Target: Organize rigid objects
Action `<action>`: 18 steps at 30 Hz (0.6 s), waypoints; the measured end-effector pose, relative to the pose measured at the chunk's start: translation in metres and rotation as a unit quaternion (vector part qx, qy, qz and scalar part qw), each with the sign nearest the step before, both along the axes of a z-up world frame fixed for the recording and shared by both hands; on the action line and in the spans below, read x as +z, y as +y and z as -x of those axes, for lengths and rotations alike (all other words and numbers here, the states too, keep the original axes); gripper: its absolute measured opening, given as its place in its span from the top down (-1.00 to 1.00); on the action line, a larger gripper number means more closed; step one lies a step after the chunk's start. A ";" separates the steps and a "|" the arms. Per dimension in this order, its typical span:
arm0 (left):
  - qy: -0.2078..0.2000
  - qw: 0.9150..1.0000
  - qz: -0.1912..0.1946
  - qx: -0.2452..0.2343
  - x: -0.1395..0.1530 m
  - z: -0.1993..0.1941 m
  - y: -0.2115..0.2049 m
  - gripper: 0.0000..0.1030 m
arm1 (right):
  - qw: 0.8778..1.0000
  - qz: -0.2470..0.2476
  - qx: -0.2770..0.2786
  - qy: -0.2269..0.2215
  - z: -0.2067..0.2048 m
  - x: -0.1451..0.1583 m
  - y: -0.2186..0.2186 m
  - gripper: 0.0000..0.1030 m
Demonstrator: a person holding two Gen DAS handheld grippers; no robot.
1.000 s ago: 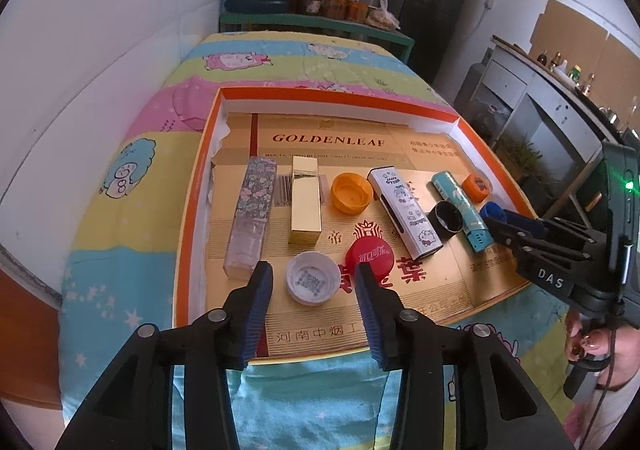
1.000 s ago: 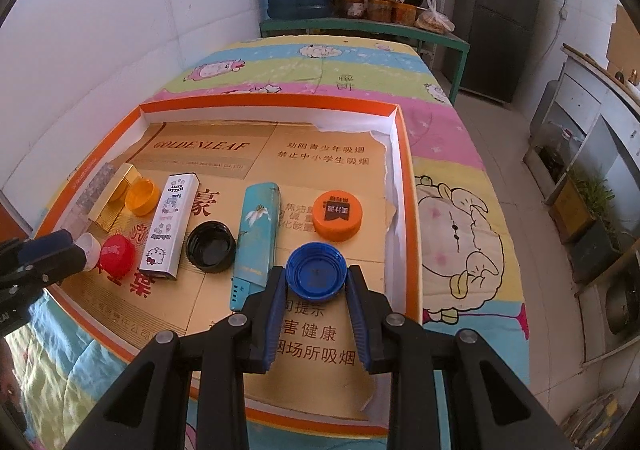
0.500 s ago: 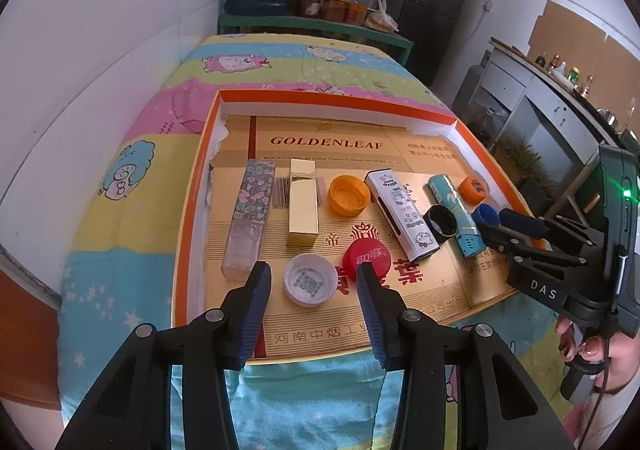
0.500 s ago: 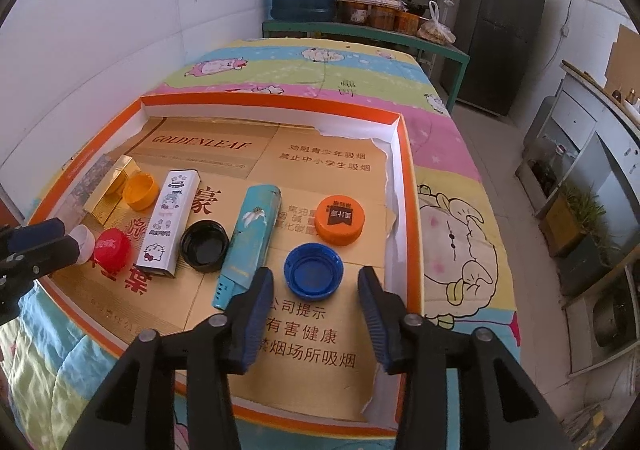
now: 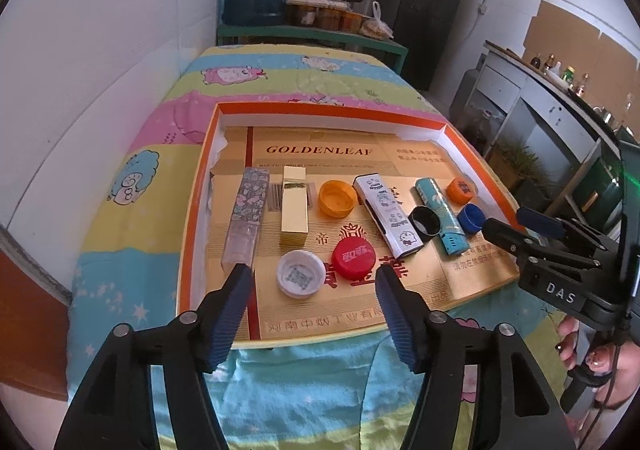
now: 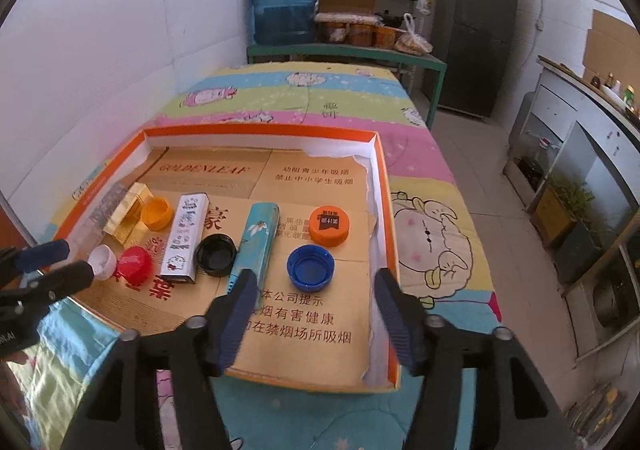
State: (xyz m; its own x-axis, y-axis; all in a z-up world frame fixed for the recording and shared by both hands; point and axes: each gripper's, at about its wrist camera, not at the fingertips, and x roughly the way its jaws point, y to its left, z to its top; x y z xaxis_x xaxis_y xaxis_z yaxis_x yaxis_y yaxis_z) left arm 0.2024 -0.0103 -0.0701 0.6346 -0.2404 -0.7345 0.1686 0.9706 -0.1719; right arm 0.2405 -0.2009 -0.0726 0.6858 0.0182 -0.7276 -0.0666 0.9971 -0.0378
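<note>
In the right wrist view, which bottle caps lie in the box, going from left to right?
white cap → red cap → yellow cap → black cap → blue cap → orange cap

My left claw (image 5: 310,282) is matte black plastic, its two fingers lined with ribbed blue pads (image 5: 228,320) and pinned by round silver screws. My right claw (image 6: 314,290) is built the same; seen from the left wrist, its body (image 5: 560,270) carries white letters "DAS", a green light glows above, and a thin black cable trails by my hand (image 5: 604,362).
</note>
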 end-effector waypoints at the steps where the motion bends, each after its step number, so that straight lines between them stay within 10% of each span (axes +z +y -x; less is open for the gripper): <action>1: -0.002 1.000 0.001 0.000 0.001 0.002 0.000 -0.34 | 1.000 -0.002 -0.002 -0.004 0.003 0.002 0.001 -0.21; 18: -0.062 0.998 0.010 0.032 0.037 0.066 0.006 -0.35 | 0.994 -0.009 -0.079 -0.072 0.074 0.036 0.019 -0.22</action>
